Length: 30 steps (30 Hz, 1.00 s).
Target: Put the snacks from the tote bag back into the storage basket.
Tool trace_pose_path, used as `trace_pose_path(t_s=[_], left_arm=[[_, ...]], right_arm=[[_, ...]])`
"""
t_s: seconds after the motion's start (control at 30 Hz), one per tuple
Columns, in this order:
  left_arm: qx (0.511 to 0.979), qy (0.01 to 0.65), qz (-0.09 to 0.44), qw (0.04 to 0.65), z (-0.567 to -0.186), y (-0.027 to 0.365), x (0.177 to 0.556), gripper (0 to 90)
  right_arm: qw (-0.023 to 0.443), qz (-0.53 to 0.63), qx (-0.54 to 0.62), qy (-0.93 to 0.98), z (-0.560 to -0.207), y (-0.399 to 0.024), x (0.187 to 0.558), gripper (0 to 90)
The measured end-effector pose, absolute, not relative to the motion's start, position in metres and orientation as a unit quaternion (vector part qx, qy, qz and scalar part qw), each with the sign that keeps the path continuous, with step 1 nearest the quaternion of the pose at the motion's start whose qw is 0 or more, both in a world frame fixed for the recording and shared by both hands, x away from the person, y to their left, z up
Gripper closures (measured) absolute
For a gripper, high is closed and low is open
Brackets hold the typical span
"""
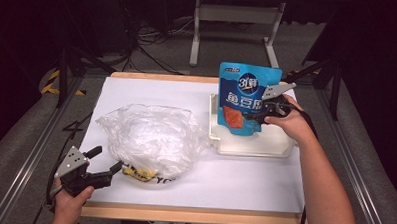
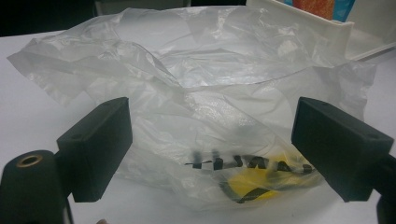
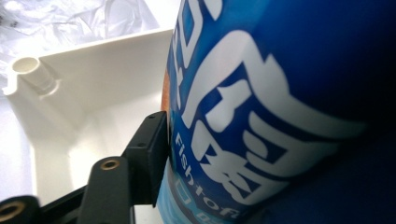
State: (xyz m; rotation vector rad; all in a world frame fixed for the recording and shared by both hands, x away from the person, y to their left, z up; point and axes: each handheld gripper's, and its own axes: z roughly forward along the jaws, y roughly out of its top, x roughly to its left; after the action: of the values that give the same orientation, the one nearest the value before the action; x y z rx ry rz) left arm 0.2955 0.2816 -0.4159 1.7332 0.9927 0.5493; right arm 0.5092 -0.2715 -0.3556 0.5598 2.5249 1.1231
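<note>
The right claw (image 1: 260,114) has its jaws either side of the blue pouch (image 1: 246,98), which stands upright in the white tray (image 1: 250,146) at the counter's (image 1: 244,183) three o'clock; one pad lies against it. The left claw (image 1: 106,164), wide and empty, faces the clear plastic bag (image 1: 153,138) at seven o'clock. Grey floor and a metal frame surround the counter.
</note>
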Motion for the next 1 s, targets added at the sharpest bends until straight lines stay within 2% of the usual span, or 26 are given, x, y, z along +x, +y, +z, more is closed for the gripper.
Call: trace_pose_path(t_s=[0.2, 0.37, 1.0], left_arm=[[0.719, 0.413, 0.228, 0.51, -0.416, 0.282, 0.295, 13.4], [0.72, 0.412, 0.228, 0.51, -0.416, 0.282, 0.296, 13.4], [0.719, 0.412, 0.228, 0.511, -0.416, 0.282, 0.295, 13.3]], right_arm=[[0.17, 0.386, 0.193, 0.886, -0.353, -0.28, 0.509, 41.1], [0.183, 0.374, 0.193, 0.888, -0.351, -0.288, 0.509, 35.4], [0.189, 0.382, 0.202, 0.882, -0.353, -0.295, 0.505, 34.1]])
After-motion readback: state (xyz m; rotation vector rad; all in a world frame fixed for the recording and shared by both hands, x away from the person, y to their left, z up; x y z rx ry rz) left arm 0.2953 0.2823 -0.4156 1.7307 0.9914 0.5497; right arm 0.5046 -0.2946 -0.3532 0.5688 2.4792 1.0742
